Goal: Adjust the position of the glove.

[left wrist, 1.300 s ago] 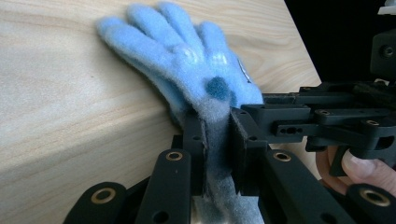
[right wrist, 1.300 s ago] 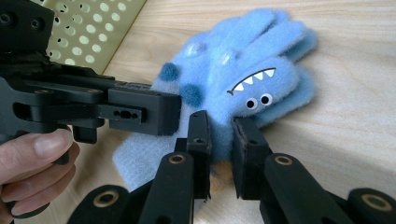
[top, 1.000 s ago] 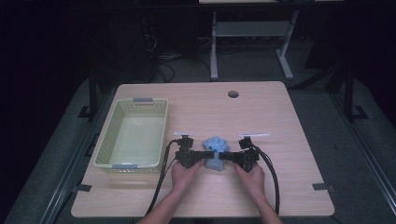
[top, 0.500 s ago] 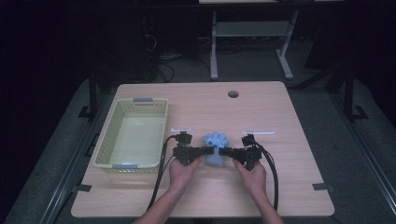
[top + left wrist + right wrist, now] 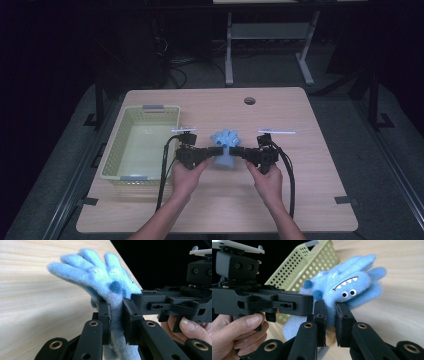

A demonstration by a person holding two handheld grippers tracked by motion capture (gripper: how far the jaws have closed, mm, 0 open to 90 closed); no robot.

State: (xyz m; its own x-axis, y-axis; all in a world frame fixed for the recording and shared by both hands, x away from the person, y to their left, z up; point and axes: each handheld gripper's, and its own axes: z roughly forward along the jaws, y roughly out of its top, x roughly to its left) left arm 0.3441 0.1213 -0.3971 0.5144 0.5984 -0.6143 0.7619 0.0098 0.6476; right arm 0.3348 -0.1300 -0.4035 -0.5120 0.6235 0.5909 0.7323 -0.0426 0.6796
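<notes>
Pale wooden bench (image 5: 300, 200) under us; no writing legible. Our left tongs (image 5: 115, 315) and right tongs (image 5: 330, 315) both pinch the blue monster glove (image 5: 225, 145) between them, right of the yellow basket (image 5: 120, 155)

room: lying dark | floor: grey carpet (image 5: 385, 165) spreading around the rectangular light wooden table (image 5: 310, 165) | beyond claws: white metal desk frame (image 5: 265, 35) standing

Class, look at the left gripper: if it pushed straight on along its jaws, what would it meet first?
The left gripper already clamps the blue glove; pushing on, it would likely meet the right gripper facing it.
</notes>
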